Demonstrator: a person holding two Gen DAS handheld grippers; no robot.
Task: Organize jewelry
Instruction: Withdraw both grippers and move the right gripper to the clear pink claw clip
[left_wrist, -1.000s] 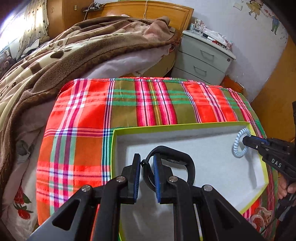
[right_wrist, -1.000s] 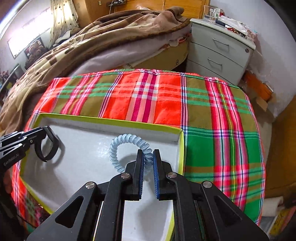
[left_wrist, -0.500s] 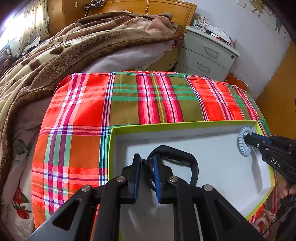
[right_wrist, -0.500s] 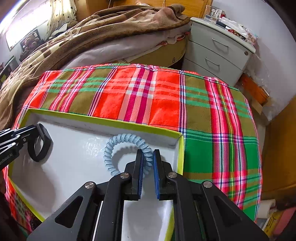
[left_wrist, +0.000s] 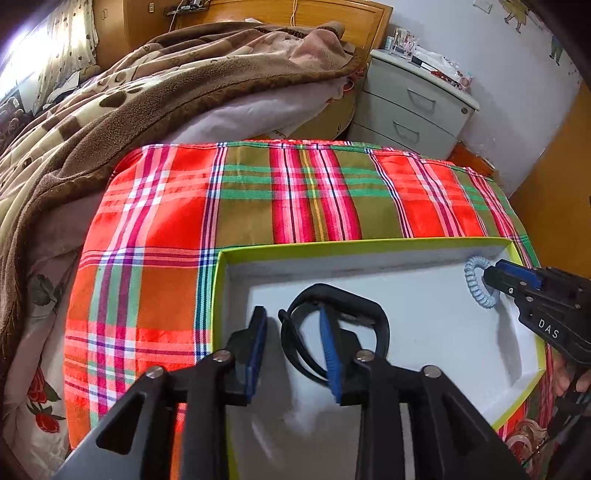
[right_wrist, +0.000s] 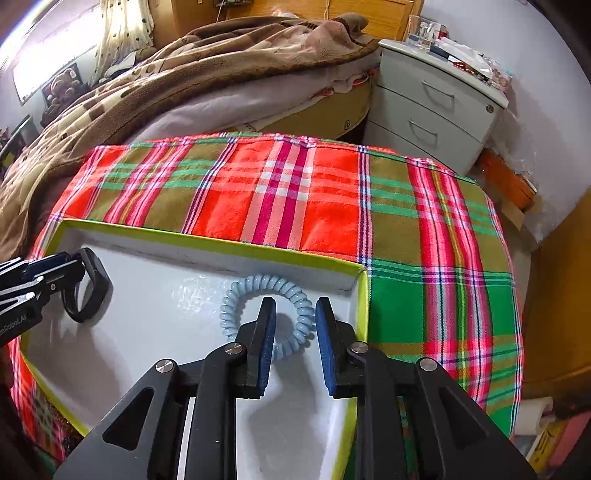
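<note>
A shallow tray with a green rim (left_wrist: 332, 246) and a white floor lies on a plaid cloth. On its left part rests a black band (left_wrist: 343, 306). My left gripper (left_wrist: 291, 343) straddles the band's near strap; its jaws are opening, and a gap shows beside the strap. At the tray's far right corner lies a pale blue coil bracelet (right_wrist: 236, 295). My right gripper (right_wrist: 295, 314) straddles the coil's right side, its jaws opening and the pads clear of the coil. Each gripper appears in the other's view: right gripper (left_wrist: 495, 273), left gripper (right_wrist: 70, 266).
The red, green and olive plaid cloth (left_wrist: 295, 192) covers the surface under the tray (right_wrist: 207, 240). Behind it lies a bed with a brown blanket (left_wrist: 147, 99). A grey nightstand (left_wrist: 413, 110) stands at the back right. A person's hand (left_wrist: 569, 376) holds the right gripper.
Both grippers' jaws have spread apart and let go: the left off the black band, the right off the blue coil. Both pieces now rest on the tray floor.
</note>
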